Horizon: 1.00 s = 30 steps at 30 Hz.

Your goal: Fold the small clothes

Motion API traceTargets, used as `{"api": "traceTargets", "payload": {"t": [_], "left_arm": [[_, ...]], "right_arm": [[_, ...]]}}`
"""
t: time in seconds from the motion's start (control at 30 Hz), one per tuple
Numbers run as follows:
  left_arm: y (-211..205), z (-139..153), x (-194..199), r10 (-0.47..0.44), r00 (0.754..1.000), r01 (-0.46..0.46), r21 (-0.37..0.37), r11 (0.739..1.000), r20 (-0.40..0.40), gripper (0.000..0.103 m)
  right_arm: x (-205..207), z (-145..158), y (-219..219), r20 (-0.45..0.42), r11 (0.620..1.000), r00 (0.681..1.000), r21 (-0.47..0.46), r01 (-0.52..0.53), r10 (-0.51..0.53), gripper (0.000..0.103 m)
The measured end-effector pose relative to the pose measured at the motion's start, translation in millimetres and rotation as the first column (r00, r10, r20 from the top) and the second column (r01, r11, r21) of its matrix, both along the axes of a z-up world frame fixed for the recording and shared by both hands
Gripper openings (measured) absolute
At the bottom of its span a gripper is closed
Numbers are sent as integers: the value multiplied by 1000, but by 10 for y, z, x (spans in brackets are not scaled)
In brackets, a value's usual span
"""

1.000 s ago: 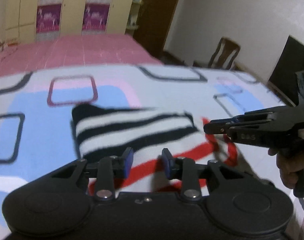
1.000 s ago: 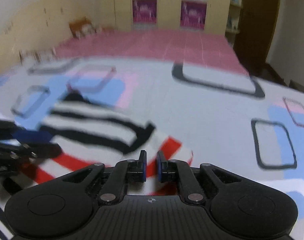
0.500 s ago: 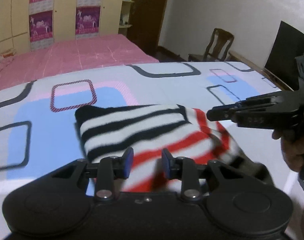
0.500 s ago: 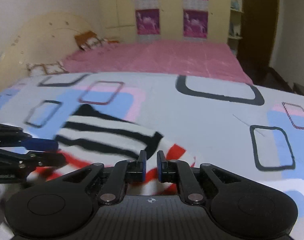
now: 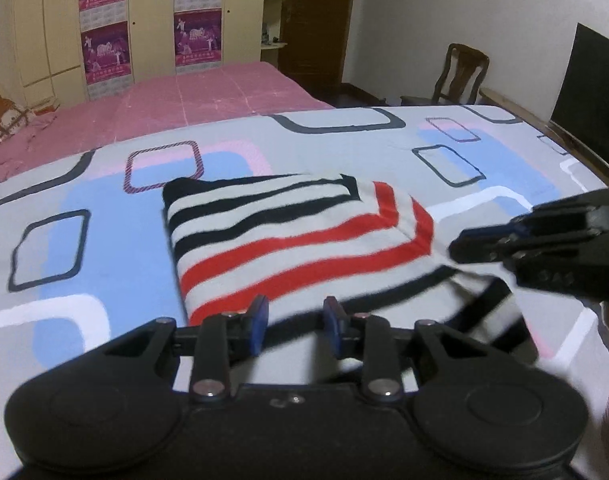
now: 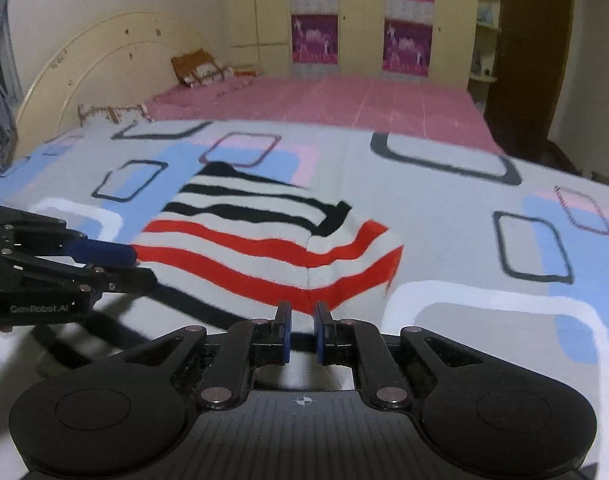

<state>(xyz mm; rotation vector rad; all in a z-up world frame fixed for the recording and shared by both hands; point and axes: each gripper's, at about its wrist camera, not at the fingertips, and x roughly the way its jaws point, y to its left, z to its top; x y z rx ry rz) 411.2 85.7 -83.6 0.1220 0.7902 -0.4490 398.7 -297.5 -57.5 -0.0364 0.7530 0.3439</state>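
Observation:
A small striped garment [image 5: 300, 240], white with black and red stripes, lies partly folded on the bed; it also shows in the right wrist view [image 6: 264, 240]. My left gripper [image 5: 292, 322] hovers over its near edge with the jaws apart and nothing between them. My right gripper [image 6: 302, 330] hangs over the garment's near right part, jaws a narrow gap apart, empty. Each gripper shows in the other's view: the right one [image 5: 544, 248] at the garment's right edge, the left one [image 6: 64, 264] at its left edge.
The bed sheet [image 5: 104, 264] is grey with blue, pink and black rectangles. A pink blanket [image 5: 184, 100] covers the far part. A wooden chair [image 5: 460, 76], a dark screen [image 5: 596, 96] and the bed's right edge lie to the right. Wardrobes stand behind.
Both grippers have drawn back toward the near side and risen. More of the garment shows: its red-striped part and black-striped near edge now lie spread out.

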Motion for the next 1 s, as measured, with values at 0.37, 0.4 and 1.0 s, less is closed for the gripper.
{"api": "traceTargets", "payload": {"t": [0.37, 0.4, 1.0], "left_arm": [[-39, -92, -190, 25, 1000, -24, 64, 998, -9, 29], [-27, -75, -197, 29, 999, -28, 63, 998, -13, 29], [767, -471, 349, 179, 921, -300, -339, 892, -345, 84]], "right_arm": [[-99, -208, 30, -103, 999, 994, -14, -29, 27, 9], [-121, -157, -1, -93, 1000, 995, 7, -26, 27, 10], [512, -706, -1067, -411, 784, 911, 570, 245, 15, 73]]}}
